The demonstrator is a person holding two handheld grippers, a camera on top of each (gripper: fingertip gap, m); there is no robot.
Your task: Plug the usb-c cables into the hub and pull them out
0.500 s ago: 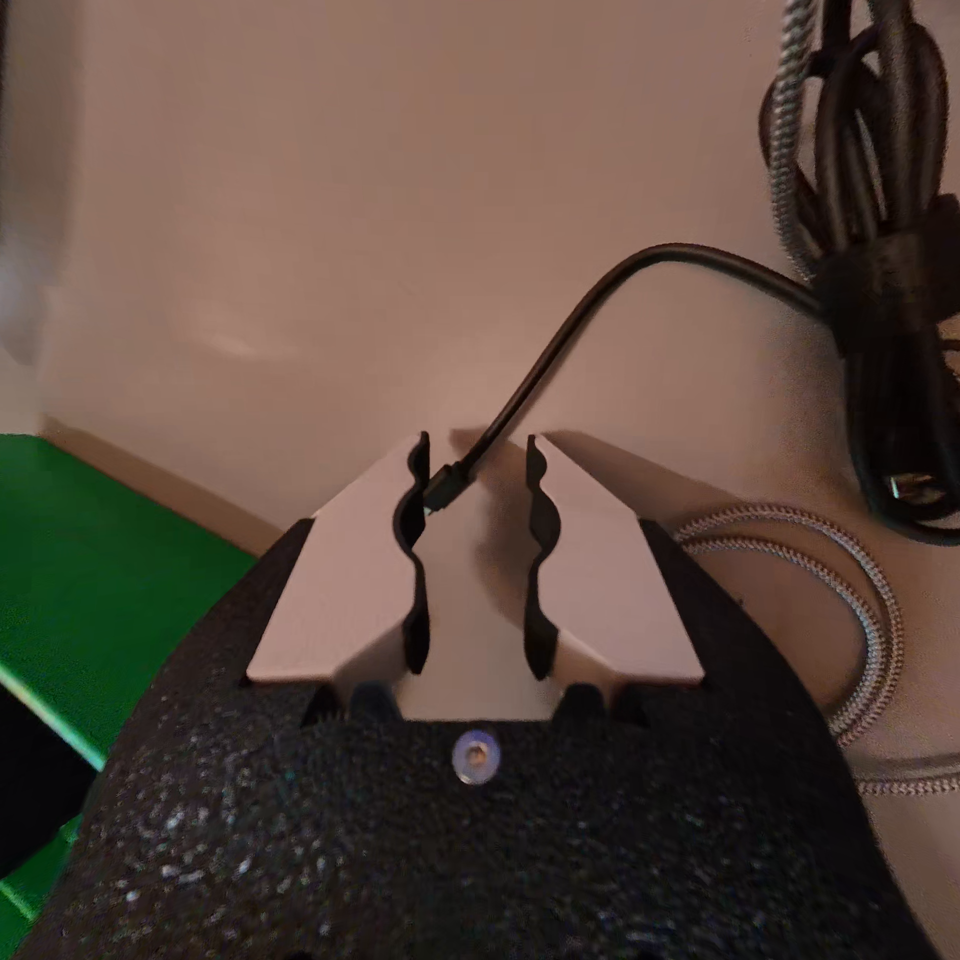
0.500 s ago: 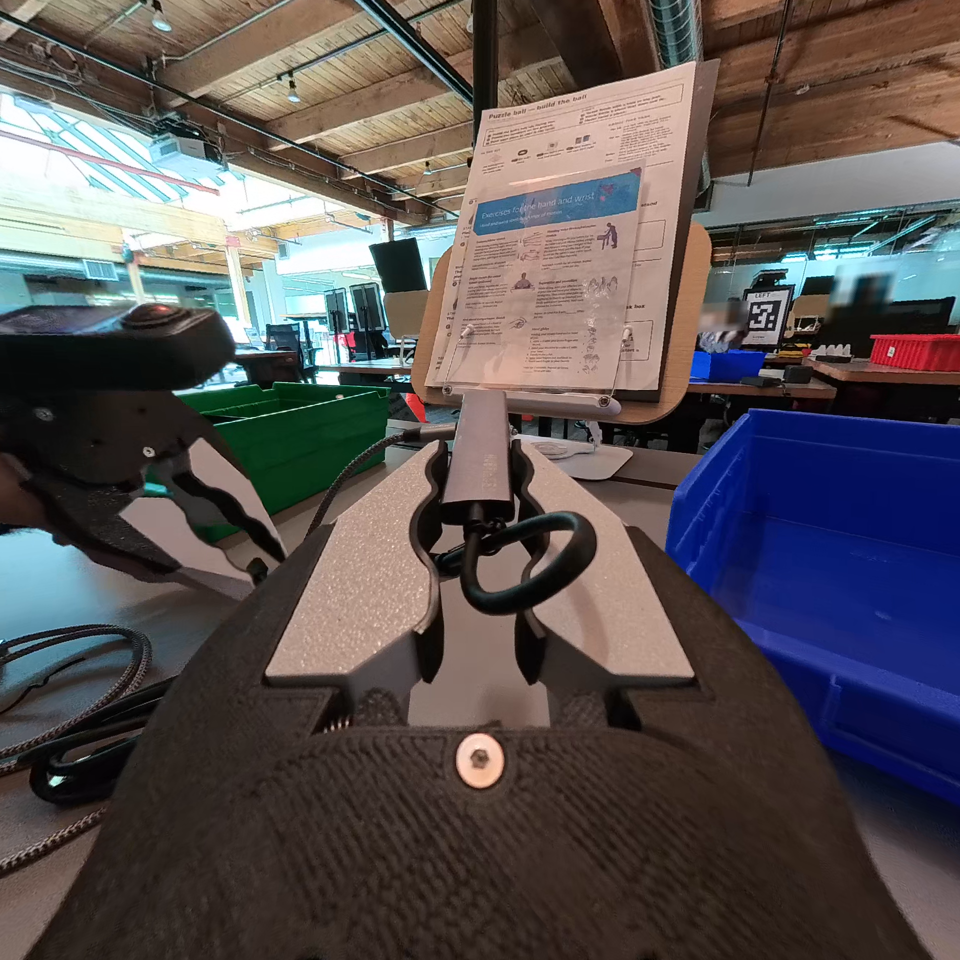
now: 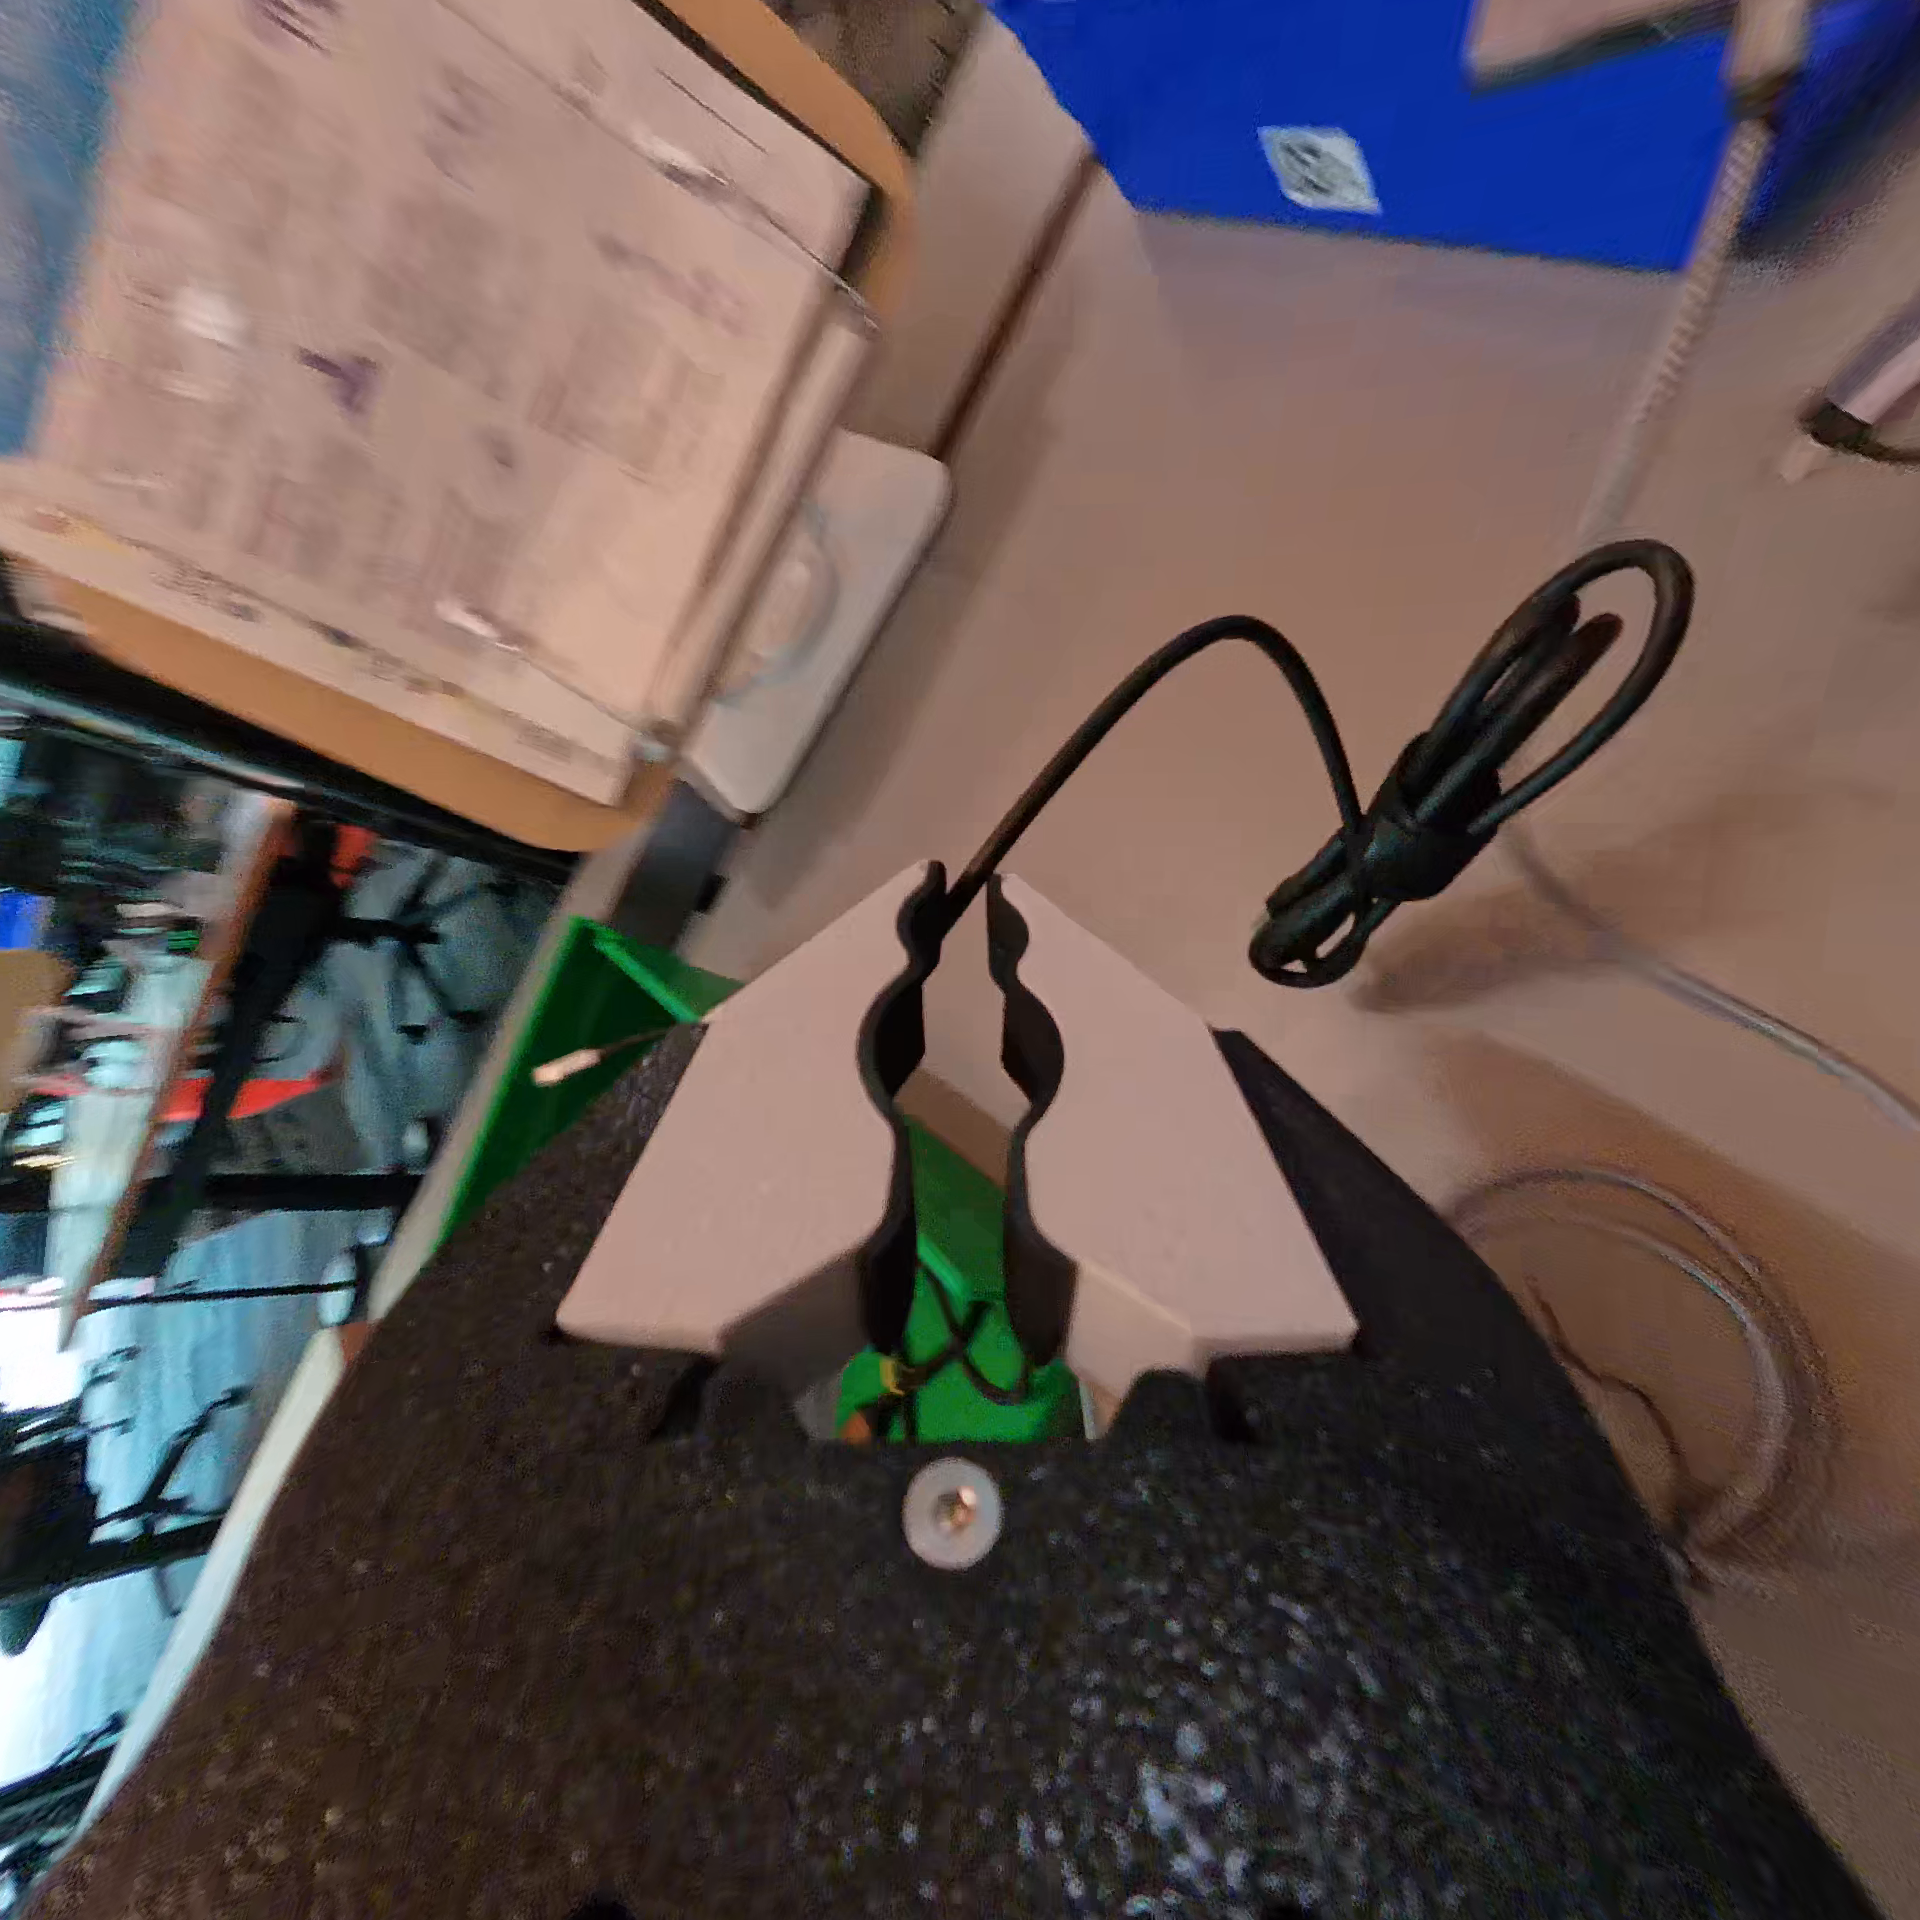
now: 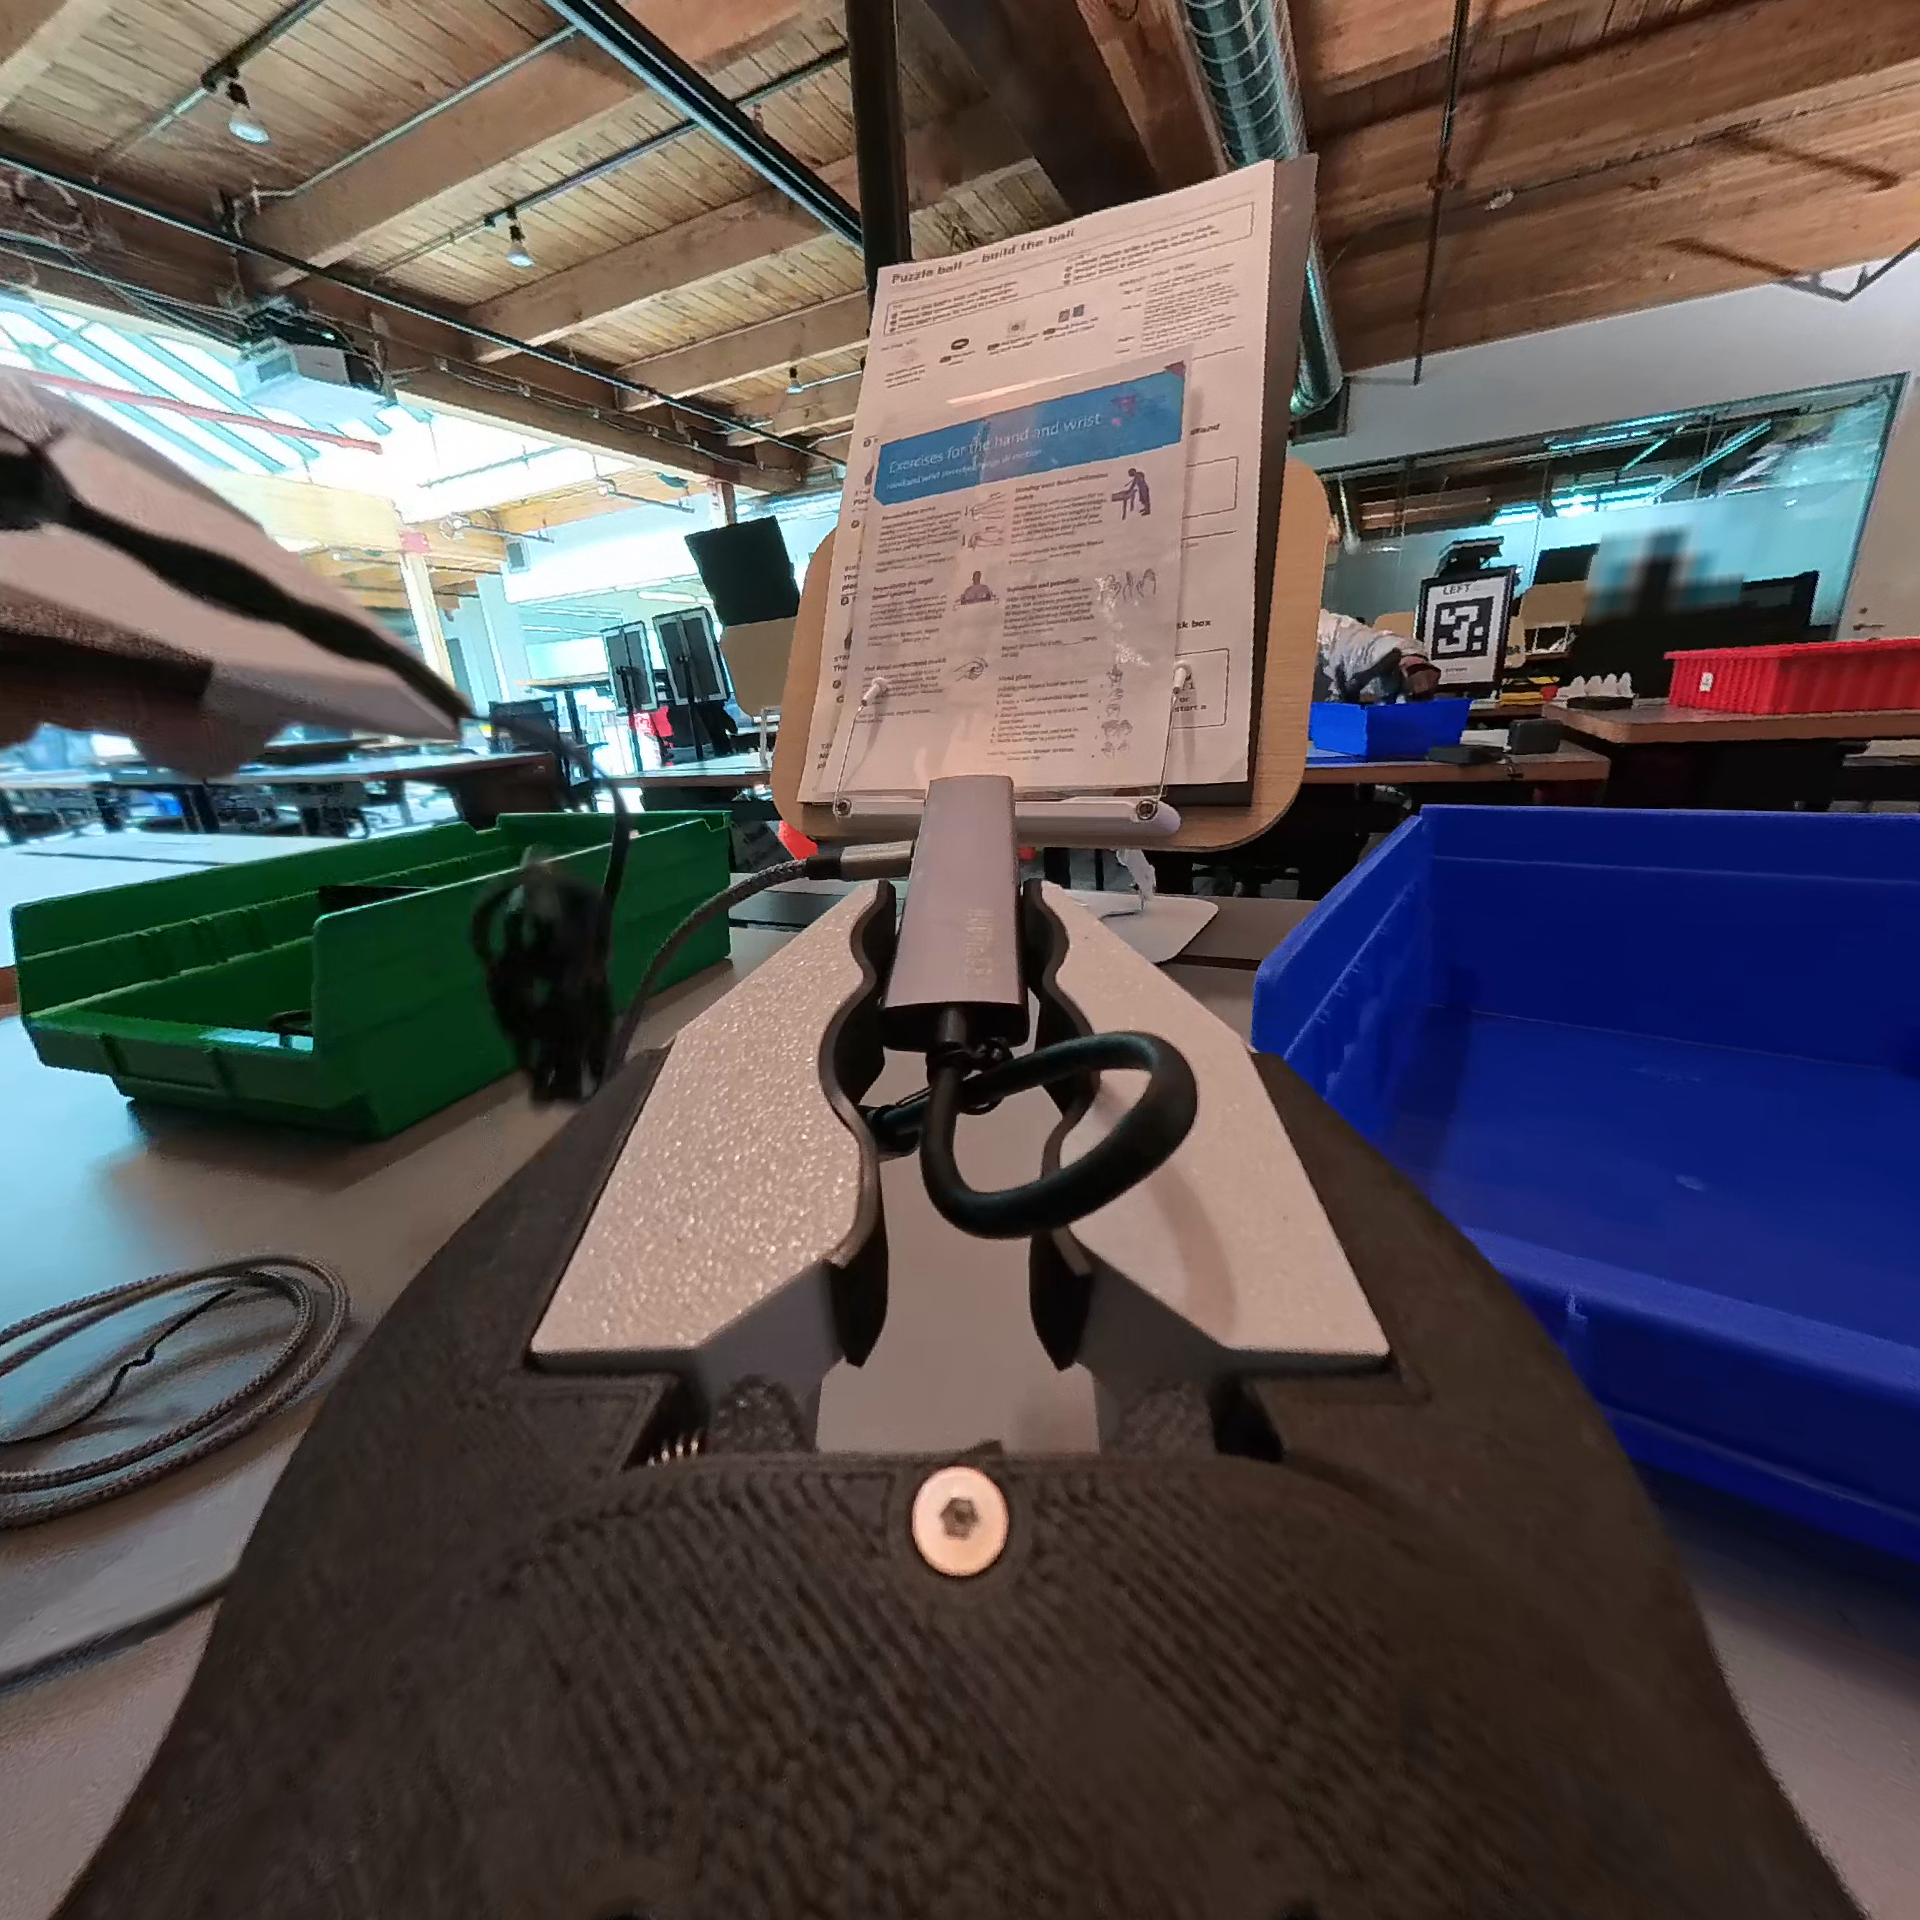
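Observation:
My right gripper (image 4: 958, 896) is shut on the grey usb hub (image 4: 956, 914) and holds it above the table, long axis pointing away. A grey braided cable (image 4: 727, 914) is plugged into the hub's left side, and a short black cable loop (image 4: 1070, 1143) comes out of its near end. My left gripper (image 3: 966, 883) is shut at its tips on a thin black usb-c cable (image 3: 1143, 675). The cable's tied bundle (image 3: 1434, 810) hangs in the air beyond it. In the right wrist view the left gripper (image 4: 436, 717) is up at the left with the bundle (image 4: 551, 966) dangling below.
A green bin (image 4: 364, 987) stands at the left and a blue bin (image 4: 1610, 1143) at the right. A document stand with papers (image 4: 1039, 540) is behind the hub. A coil of braided cable lies on the table (image 4: 166, 1371), also in the left wrist view (image 3: 1662, 1351).
My left gripper has shut on the black cable, lifted it off the table and turned toward the bins. The bundle now hangs free. My right gripper still holds the hub.

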